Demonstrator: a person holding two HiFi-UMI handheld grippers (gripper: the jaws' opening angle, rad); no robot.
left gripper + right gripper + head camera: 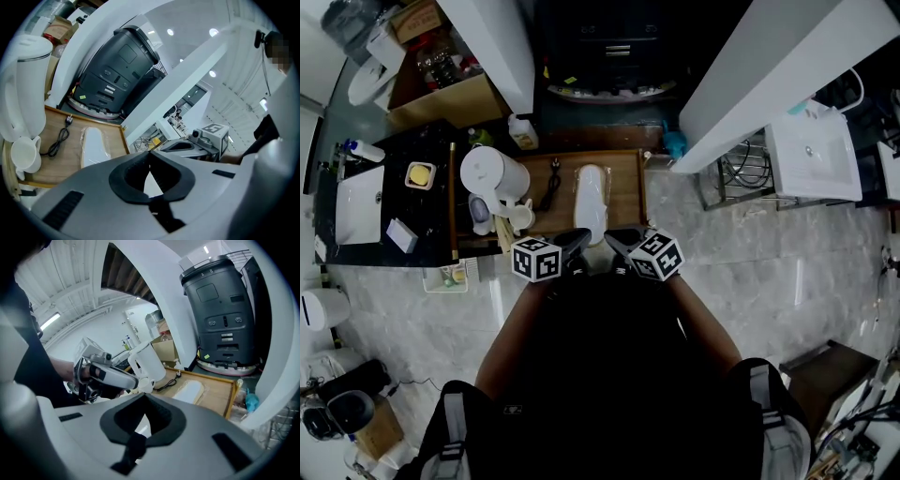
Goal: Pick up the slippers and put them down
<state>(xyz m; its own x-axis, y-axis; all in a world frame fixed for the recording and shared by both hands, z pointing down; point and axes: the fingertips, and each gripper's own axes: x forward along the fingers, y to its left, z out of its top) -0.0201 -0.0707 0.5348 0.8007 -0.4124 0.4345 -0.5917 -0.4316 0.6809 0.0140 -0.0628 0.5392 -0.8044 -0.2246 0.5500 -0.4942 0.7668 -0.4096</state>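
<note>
A pair of white slippers in a clear wrapper (591, 202) (93, 145) (190, 391) lies flat on a wooden tray (623, 187) (70, 161) (220, 397), straight ahead of both grippers. My left gripper (578, 243) (149, 155) hangs in the air short of the tray. Its grey jaws are shut, with nothing seen between the black pads. My right gripper (617, 241) (143, 398) hangs level beside it, also shut and empty. Each gripper shows in the other's view: the right one (185, 146), the left one (117, 378).
A white kettle (492, 173) (26, 89) and a white mug (520, 217) stand left of the tray. A black cable (551, 187) lies on it. A black machine (117, 70) (220, 310) stands behind. White beams (769, 75) flank it and a sink (811, 155) is at right.
</note>
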